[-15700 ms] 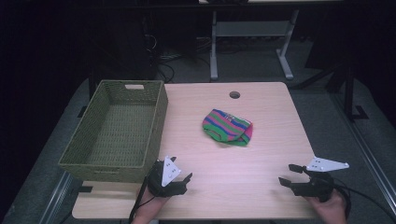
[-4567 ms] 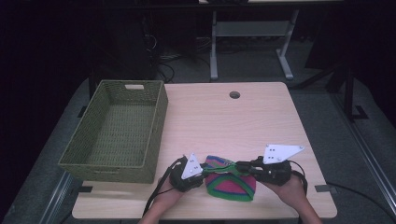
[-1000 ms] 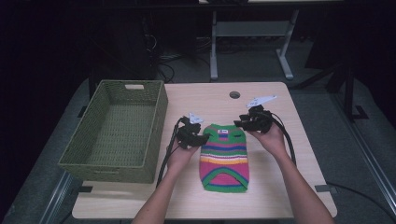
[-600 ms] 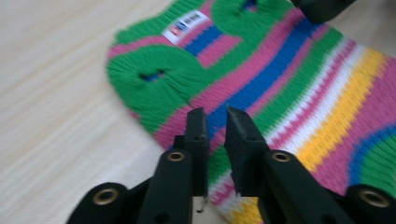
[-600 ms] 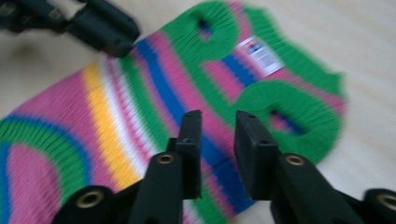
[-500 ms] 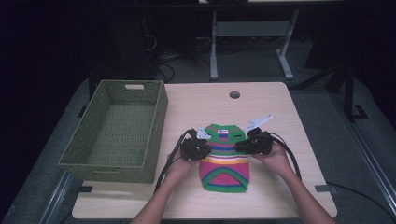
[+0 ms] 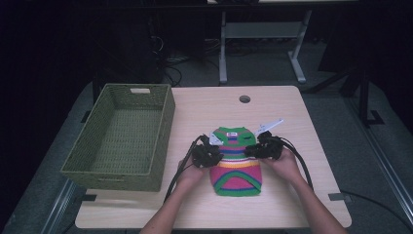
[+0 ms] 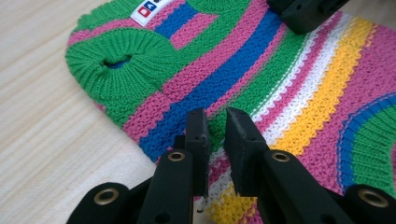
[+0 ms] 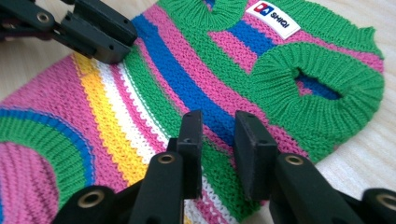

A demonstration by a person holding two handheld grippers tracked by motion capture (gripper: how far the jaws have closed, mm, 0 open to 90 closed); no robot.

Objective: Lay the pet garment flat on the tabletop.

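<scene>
On the desk (image 7: pixel 292 117), a striped knitted garment (image 7: pixel 235 161) lay spread flat near the front edge, to the right of a green woven basket (image 7: pixel 122 136). Left claw (image 7: pixel 210 155) sat at the garment's left edge and right claw (image 7: pixel 258 148) at its right edge, both over the blue-and-pink bands below the armholes. Each claw's jaws stood slightly apart, tips low over the knit; whether they pinched any fabric could not be told.
</scene>
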